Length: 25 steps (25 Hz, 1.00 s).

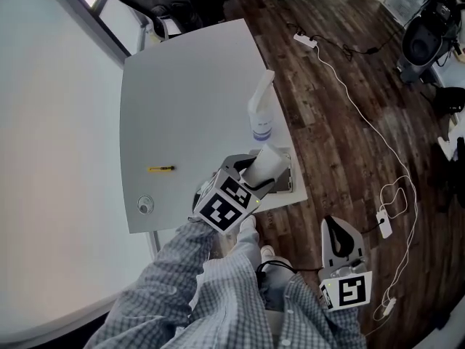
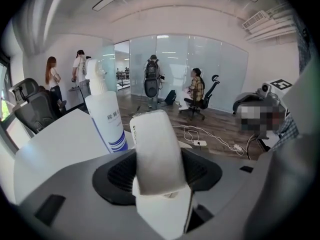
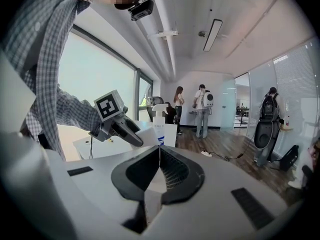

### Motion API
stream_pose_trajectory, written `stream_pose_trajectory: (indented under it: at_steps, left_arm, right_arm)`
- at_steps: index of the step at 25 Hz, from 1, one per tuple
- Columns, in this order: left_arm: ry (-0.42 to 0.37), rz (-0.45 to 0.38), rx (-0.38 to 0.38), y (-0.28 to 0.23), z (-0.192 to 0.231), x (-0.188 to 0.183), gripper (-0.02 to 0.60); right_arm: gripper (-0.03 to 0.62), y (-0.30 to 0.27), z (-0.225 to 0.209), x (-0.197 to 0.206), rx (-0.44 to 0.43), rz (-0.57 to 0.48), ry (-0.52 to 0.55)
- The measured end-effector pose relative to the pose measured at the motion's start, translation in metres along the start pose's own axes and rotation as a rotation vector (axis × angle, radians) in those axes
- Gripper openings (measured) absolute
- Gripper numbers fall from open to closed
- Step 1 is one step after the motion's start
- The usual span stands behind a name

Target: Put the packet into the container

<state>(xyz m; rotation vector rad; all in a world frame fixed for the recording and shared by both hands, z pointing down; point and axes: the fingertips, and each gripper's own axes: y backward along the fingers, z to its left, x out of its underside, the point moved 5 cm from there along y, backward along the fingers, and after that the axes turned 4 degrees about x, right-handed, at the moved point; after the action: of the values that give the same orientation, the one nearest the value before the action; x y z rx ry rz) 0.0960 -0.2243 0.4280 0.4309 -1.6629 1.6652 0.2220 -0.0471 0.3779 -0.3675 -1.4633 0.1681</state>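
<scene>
A white packet (image 1: pixel 267 161) sticks out of my left gripper (image 1: pixel 261 176), whose jaws are shut on its lower end. It hangs over the table's near right corner, just above a low grey container (image 1: pixel 289 177) that it partly hides. In the left gripper view the packet (image 2: pixel 156 151) stands upright between the jaws of the left gripper (image 2: pixel 160 190). My right gripper (image 1: pixel 336 233) is off the table, lower right, over the wooden floor. Its jaws are shut with nothing in them, as the right gripper view shows at the right gripper (image 3: pixel 158 176).
A white spray bottle (image 1: pixel 261 112) stands just beyond the container, also the spray bottle (image 2: pixel 102 111). A yellow pen (image 1: pixel 161 169) and a round grommet (image 1: pixel 145 205) lie on the white table (image 1: pixel 189 93). Cables (image 1: pixel 363 115) run across the floor at right. People stand far off in the room.
</scene>
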Motion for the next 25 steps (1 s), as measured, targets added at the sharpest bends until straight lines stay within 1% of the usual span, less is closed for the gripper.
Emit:
stream_pose_trajectory:
  at_steps: [4, 7, 9, 11, 15, 21, 25]
  left_arm:
    - [0.012, 0.047, 0.032, -0.015, 0.001, 0.004, 0.268]
    - [0.007, 0.09, 0.065, -0.024, -0.002, 0.006, 0.268]
    - [-0.001, 0.12, 0.073, -0.03, -0.003, 0.007, 0.268]
    - [-0.02, 0.156, 0.069, -0.036, -0.004, 0.009, 0.268]
    - [-0.085, 0.221, 0.054, -0.047, -0.005, 0.011, 0.268]
    - [-0.144, 0.262, 0.049, -0.055, -0.012, 0.009, 0.268]
    - [-0.166, 0.254, 0.044, -0.058, -0.016, 0.008, 0.268]
  right_arm:
    - [0.014, 0.003, -0.001, 0.002, 0.015, 0.006, -0.016]
    - [0.014, 0.006, -0.002, 0.004, 0.025, 0.015, -0.026]
    - [0.014, 0.007, -0.002, 0.005, 0.028, 0.021, -0.028]
    - [0.014, 0.007, -0.003, 0.006, 0.034, 0.024, -0.033]
    - [0.014, 0.005, -0.001, 0.009, 0.033, 0.028, -0.035]
    - [0.014, 0.005, 0.001, 0.009, 0.026, 0.029, -0.036]
    - [0.014, 0.006, 0.001, 0.009, 0.027, 0.03, -0.033]
